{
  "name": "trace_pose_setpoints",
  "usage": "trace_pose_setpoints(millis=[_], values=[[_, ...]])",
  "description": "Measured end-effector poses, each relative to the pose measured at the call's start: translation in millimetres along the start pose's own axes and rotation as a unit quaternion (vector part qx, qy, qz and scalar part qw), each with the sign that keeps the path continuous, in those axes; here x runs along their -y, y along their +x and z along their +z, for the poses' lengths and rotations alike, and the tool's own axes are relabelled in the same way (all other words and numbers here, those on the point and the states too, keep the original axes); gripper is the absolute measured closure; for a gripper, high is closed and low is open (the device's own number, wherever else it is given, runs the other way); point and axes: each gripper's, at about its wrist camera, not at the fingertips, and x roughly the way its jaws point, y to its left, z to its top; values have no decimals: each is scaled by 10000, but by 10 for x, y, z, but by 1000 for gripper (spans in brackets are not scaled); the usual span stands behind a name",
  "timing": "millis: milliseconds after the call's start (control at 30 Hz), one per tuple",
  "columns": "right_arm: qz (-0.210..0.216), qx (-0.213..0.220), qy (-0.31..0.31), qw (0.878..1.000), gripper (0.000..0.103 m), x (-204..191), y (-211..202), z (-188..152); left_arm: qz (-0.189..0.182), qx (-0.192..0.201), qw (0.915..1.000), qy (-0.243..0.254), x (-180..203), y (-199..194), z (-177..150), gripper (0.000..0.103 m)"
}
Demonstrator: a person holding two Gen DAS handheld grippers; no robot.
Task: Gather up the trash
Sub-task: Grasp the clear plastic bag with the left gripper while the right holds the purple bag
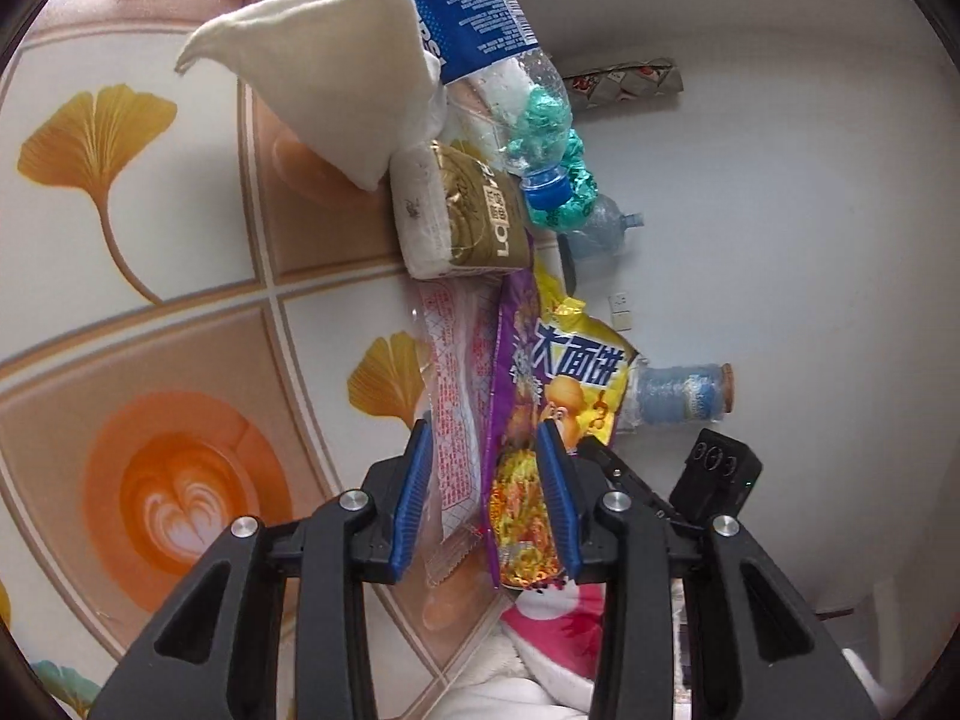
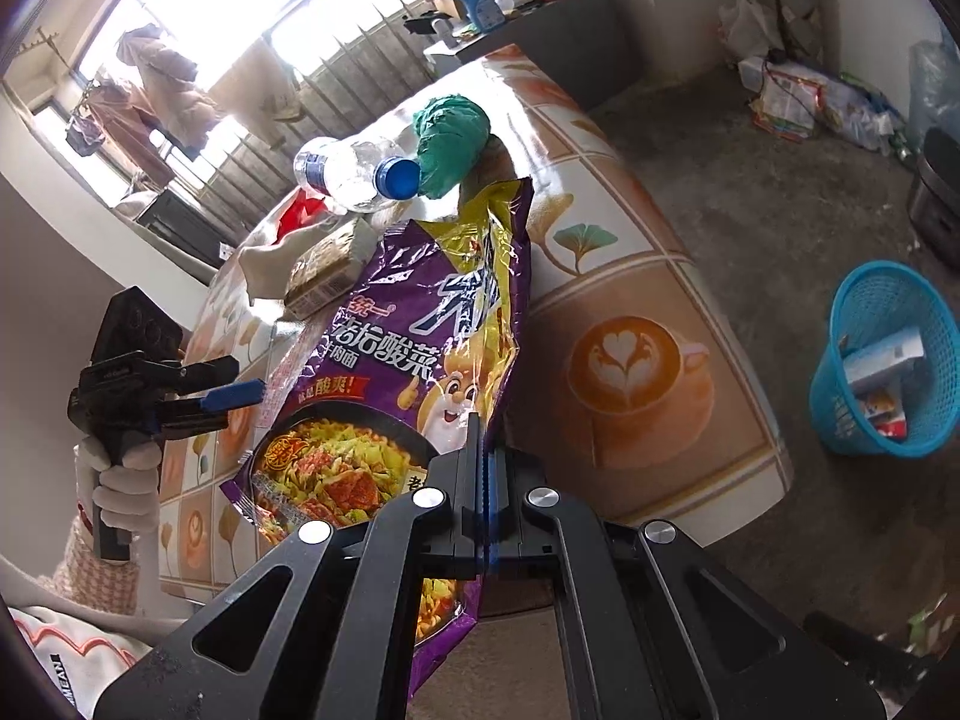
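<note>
Clenched on noodle bag (image 2: 414,336) — right jaws; left jaws released, straddling bag and clear wrapper (image 1: 450,396). Next, likely: carry bag to basket (image 2: 888,360) — then release.

Noodle bag (image 2: 414,360) flat on bench (image 2: 648,276), near edge overhanging, pinched there in right tool (image 2: 482,468). Clear wrapper (image 2: 282,372) just left of bag on bench, between the parted fingers of left tool (image 1: 486,498) alongside bag's edge; contact with pads unclear. Tissue pack (image 2: 324,270) behind wrapper, cloth (image 2: 264,264) to its left. Bottle (image 2: 354,171) lying behind bag, cap toward crumpled wad (image 2: 453,141) on its right. Basket (image 2: 888,360) on floor, right of bench, boxes inside.
</note>
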Motion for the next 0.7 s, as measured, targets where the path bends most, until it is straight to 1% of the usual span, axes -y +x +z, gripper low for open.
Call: trace_pose_setpoints(millis=[33, 133, 367, 567, 633, 700], values=[[-38, -2, -20, 10000, 103, -1, 3, -1, -123, 5, 9999, -18, -6, -23, 2, 70], [-200, 30, -98, 9997, 103, 1, -46, 0, -263, 26, 9996, 22, 31, -51, -8, 70], [-660, 245, -231, 9972, 103, 45, -214, 4, -799, 10, 9968, -50, 66, -43, -9, 70], [-862, 121, -416, 9953, 103, -12, -74, -25, -1492, 6, 9885, -263, 74, 2, -30, 70], [-923, 60, -460, 9946, 103, -26, -20, -33, -1680, 45, 9853, -304, 88, 15, -41, 70], [-950, 19, -506, 9942, 103, -45, 17, -39, -1788, 67, 9834, -305, 114, 40, -41, 70]])
